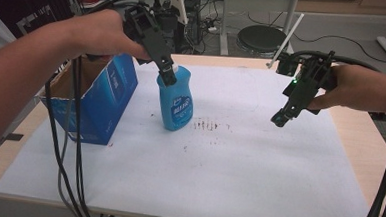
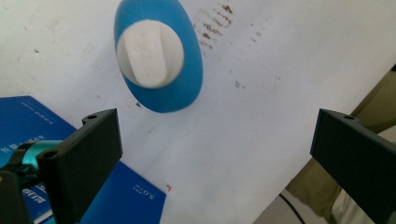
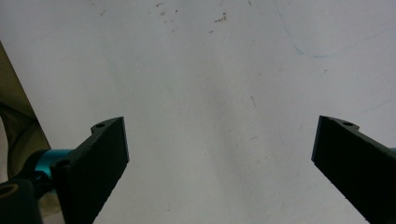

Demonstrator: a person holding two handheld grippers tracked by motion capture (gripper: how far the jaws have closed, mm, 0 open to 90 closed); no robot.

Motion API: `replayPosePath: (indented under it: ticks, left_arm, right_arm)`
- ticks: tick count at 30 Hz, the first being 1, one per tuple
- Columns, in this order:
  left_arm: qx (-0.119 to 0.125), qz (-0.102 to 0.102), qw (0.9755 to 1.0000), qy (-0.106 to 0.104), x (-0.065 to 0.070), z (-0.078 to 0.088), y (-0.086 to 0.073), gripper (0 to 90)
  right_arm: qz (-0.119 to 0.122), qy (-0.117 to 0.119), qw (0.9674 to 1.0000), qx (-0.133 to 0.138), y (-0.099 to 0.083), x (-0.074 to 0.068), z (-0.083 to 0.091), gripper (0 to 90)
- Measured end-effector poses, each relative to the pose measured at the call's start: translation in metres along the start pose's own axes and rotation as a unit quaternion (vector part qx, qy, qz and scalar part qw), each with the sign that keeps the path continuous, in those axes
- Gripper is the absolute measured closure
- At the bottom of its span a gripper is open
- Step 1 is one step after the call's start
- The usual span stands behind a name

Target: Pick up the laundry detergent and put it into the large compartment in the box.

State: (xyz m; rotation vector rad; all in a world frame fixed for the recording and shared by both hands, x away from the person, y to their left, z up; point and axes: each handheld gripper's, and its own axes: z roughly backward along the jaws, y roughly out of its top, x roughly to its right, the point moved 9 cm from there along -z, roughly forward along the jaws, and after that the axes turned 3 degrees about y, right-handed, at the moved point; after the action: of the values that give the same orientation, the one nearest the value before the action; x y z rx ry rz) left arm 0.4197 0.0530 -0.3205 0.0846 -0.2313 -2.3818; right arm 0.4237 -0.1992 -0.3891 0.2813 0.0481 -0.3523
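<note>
Item: blue bottle (image 1: pixel 175 102), upright on the white sheet (image 1: pixel 238 166) beside the blue box (image 1: pixel 103 101). Left gripper (image 1: pixel 168 76) above its white cap (image 2: pixel 149 53), jaws spread; right gripper (image 1: pixel 279 118) apart, jaws spread. We judge we should centre over the cap, then descend.

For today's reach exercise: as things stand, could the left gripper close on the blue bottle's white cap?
Probably yes. The left gripper hovers just above the white cap of the blue bottle, jaws wide open, nothing between them; it needs a small shift to centre.
</note>
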Motion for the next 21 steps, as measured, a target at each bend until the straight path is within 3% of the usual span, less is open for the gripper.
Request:
replayPosePath:
  ticks: [4, 5, 7, 8, 14, 21]
  left_arm:
    - [0.002, 0.022, 0.9998, -0.003, -0.004, -0.005, 0.006, 2.1]
    - [0.0, 0.036, 0.9993, 0.001, -0.007, -0.009, 0.01, 2.1]
    - [0.0, 0.036, 0.9993, 0.001, -0.007, -0.009, 0.01, 2.1]
    - [0.0, 0.049, 0.9988, 0.004, -0.01, -0.013, 0.014, 2.1]
    - [0.002, 0.078, 0.997, 0.007, -0.019, -0.023, 0.022, 2.1]
    - [-0.001, 0.086, 0.9963, 0.004, -0.023, -0.04, 0.026, 2.2]
  right_arm:
    - [-0.001, 0.0, 1.0, 0.0, -0.001, 0.0, 0.0, 2.9]
    - [-0.002, 0.0, 1.0, 0.002, -0.001, 0.001, 0.001, 2.9]
    - [-0.002, 0.0, 1.0, 0.002, -0.001, 0.001, 0.001, 2.9]
    - [-0.002, 0.0, 1.0, 0.002, -0.001, 0.001, 0.001, 2.9]
    - [-0.004, 0.003, 1.0, -0.001, -0.001, 0.003, -0.001, 2.9]
    - [-0.004, 0.005, 1.0, -0.002, -0.002, 0.005, -0.002, 2.9]
